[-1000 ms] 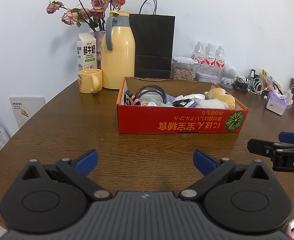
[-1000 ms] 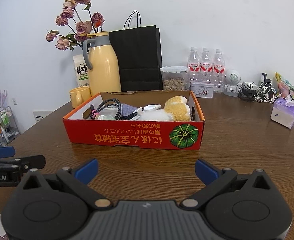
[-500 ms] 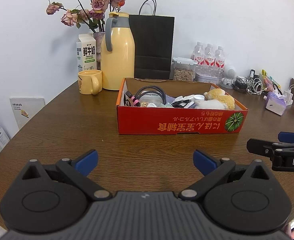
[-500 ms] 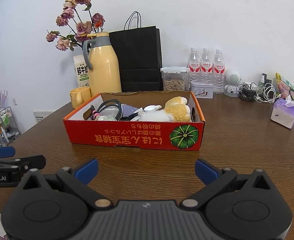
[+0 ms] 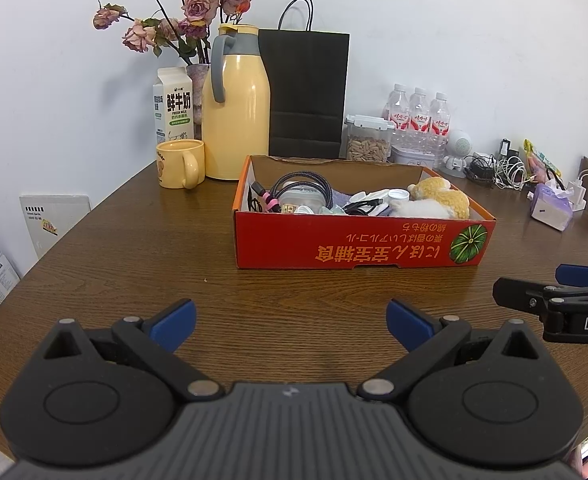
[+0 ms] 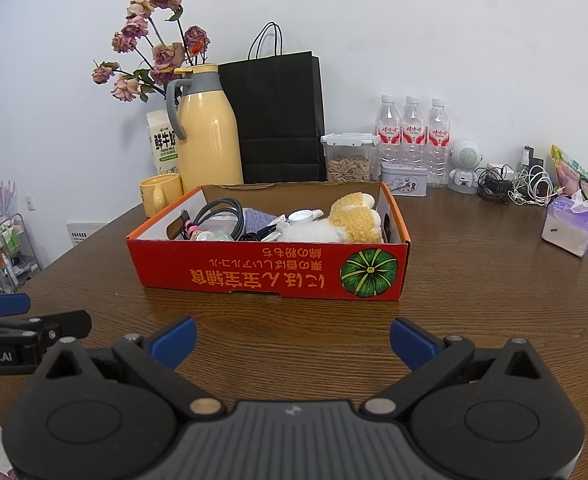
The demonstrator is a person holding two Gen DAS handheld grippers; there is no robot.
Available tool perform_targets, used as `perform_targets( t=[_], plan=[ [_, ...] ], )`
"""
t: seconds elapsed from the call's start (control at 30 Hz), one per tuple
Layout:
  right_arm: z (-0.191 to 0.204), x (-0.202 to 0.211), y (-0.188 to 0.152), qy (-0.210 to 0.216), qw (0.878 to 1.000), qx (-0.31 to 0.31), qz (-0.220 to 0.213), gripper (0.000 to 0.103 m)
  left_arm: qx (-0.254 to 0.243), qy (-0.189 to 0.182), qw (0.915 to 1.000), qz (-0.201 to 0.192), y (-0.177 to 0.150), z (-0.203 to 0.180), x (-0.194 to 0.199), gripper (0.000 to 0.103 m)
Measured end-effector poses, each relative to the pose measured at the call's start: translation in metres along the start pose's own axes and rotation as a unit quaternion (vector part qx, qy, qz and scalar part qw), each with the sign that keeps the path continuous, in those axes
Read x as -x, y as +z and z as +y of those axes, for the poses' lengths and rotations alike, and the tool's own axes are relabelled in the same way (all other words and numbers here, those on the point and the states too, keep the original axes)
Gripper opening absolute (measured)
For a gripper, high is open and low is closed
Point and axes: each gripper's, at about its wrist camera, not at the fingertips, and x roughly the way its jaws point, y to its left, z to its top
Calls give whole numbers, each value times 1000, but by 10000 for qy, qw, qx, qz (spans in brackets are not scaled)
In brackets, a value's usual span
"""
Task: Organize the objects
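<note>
On the table (image 5: 113,248), the red box (image 5: 358,246) sat ahead of both grippers, its long side facing them. The left gripper (image 5: 289,322) and right gripper (image 6: 291,340) were spread wide and empty. The box lay nearer the right one, I think.

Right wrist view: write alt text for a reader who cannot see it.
An open right gripper hovers empty over a brown wooden table, facing a red cardboard box that holds a plush toy, cables and small items. Behind stand a yellow thermos, black paper bag and three water bottles.
</note>
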Motion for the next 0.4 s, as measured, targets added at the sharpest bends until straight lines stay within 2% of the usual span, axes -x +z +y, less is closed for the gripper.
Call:
perform_targets(
  t=[0.4],
  plan=[
    [0,0,0,0,10000,0,2,103,39,121,9999,34,0,3,0,103]
  ],
)
